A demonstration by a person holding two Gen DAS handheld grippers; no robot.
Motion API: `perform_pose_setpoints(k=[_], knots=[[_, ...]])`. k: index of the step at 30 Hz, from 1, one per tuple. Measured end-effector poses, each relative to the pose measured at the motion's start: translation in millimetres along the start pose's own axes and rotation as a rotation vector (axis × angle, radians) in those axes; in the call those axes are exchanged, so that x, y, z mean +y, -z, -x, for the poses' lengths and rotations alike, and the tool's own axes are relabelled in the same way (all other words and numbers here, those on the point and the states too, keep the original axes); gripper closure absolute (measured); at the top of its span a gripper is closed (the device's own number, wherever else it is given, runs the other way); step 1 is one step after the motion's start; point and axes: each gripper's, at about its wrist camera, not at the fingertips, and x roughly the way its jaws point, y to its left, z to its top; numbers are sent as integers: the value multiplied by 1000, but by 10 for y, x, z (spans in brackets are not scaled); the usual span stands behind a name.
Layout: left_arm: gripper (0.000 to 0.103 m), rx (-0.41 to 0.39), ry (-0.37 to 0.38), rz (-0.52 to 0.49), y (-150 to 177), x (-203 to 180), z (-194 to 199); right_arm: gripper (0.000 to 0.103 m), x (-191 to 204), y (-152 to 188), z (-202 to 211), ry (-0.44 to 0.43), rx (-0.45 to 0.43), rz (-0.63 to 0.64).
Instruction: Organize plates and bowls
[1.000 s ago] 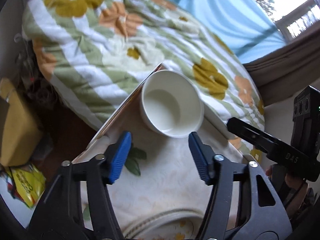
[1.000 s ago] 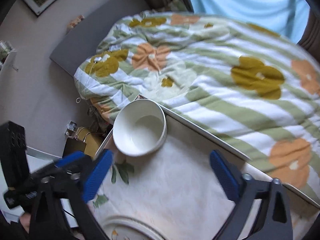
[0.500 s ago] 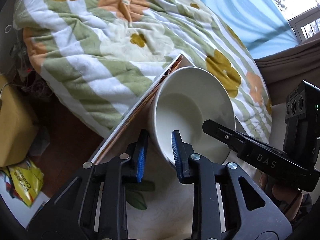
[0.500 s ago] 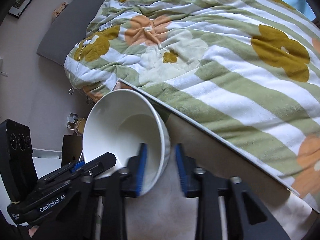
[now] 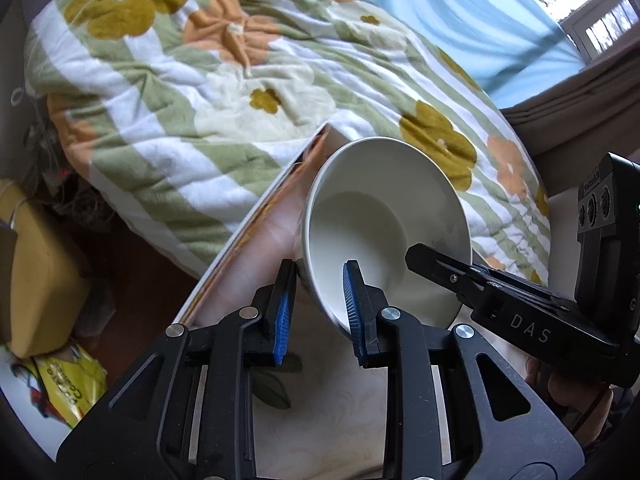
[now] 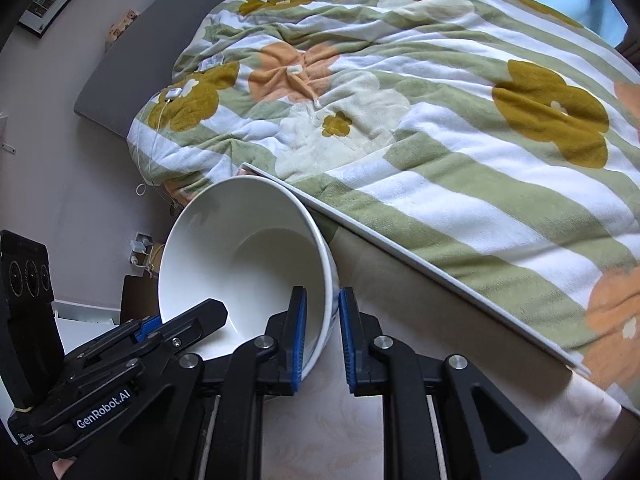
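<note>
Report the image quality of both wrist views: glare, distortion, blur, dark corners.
Left wrist view: the window at top right is blown out, fisheye bends the flowered green-striped quilt, the corners are black, and the white ceramic bowl is sharp. Right wrist view: even soft light, no glare, the straight white table edge looks crisp, dark vignette at the corners.

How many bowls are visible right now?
1: the white bowl at the table corner, tilted, gripped at opposite rims by the left gripper and right gripper.
</note>
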Motion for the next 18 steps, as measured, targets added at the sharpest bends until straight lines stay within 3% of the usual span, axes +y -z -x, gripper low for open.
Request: perform_pose_setpoints(k=[8,18], knots=[[82,-68,5,-92,307,-431,499,88,25,325,595,1,-101,-21],[82,-123,35,-205,1302,-1189,1218,88,-102,1328,1619,25,-219,-75]])
